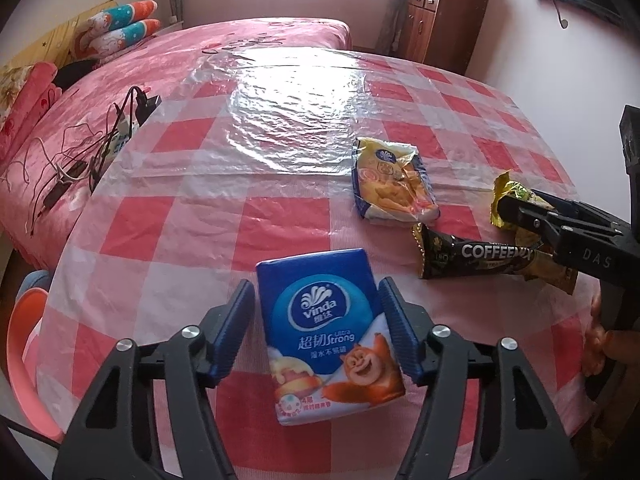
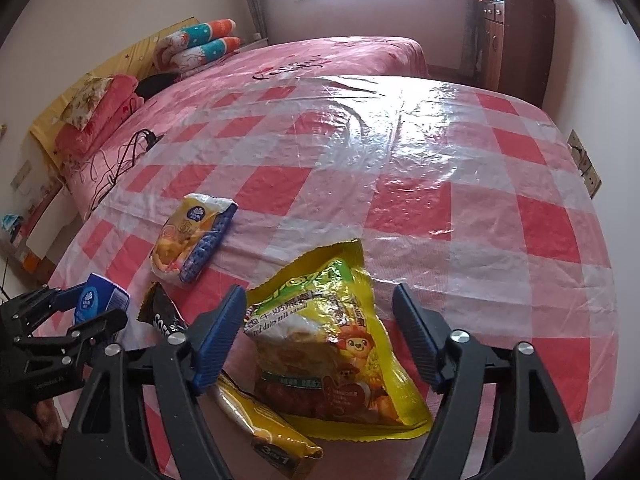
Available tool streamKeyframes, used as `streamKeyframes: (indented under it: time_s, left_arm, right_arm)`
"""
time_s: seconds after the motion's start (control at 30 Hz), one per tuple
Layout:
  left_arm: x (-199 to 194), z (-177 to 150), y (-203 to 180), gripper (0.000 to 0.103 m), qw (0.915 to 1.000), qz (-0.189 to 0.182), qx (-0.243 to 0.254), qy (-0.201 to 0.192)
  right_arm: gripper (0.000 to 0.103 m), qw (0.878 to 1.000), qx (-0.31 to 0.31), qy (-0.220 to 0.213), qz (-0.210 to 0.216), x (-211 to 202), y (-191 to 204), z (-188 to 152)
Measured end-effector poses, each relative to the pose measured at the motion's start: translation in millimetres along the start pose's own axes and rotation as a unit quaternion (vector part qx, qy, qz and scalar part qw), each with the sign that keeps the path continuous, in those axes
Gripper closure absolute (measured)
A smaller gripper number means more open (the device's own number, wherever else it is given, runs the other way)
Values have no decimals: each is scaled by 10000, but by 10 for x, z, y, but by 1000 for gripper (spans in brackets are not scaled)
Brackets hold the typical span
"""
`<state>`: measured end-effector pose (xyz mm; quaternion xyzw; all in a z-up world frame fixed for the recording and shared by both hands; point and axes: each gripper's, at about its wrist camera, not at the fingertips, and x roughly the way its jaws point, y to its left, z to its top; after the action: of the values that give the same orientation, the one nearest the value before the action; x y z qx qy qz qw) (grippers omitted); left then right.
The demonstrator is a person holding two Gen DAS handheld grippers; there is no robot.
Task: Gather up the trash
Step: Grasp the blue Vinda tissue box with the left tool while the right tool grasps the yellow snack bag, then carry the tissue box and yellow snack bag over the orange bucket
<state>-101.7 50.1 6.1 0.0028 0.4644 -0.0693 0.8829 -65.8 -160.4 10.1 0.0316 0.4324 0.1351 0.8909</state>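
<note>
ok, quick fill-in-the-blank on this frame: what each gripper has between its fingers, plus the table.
1. The left gripper straddles a blue ____ pack.
2. The right gripper straddles a ____ snack bag.
3. The black sachet reads ____.
4. The tablecloth is checked pink and ____.

Missing: tissue; yellow; COFFEEMIX; white

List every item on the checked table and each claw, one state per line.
Blue tissue pack: flat, between left claw pads.
Yellow snack bag: torn open, between right claw pads, right pad clear.
Coffee sachet: flat.
Crumpled tissue wrapper: emptied, untouched.
</note>
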Motion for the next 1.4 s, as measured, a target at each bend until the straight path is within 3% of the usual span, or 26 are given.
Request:
streamKeyframes:
  time_s: [0.5,0.87,1.1,1.4]
  left_arm:
    - [-5,-9,54,44,9994,-258,97,-212]
    - [-32,-34,290,45,9951,-889,-225,-364]
    - [-54,-60,451,45,9923,-1099,-407,-394]
    - [-121,-102,672,45,9885,-1284,-639,-484]
  right_arm:
    - [60,9995,161,-252,32,-48,-38,52]
    - [61,9969,542,-472,310,-65,-77,104]
    - [62,9915,866,-783,572,-206,-61,175]
    - [62,9883,919,-880,844,-278,175,245]
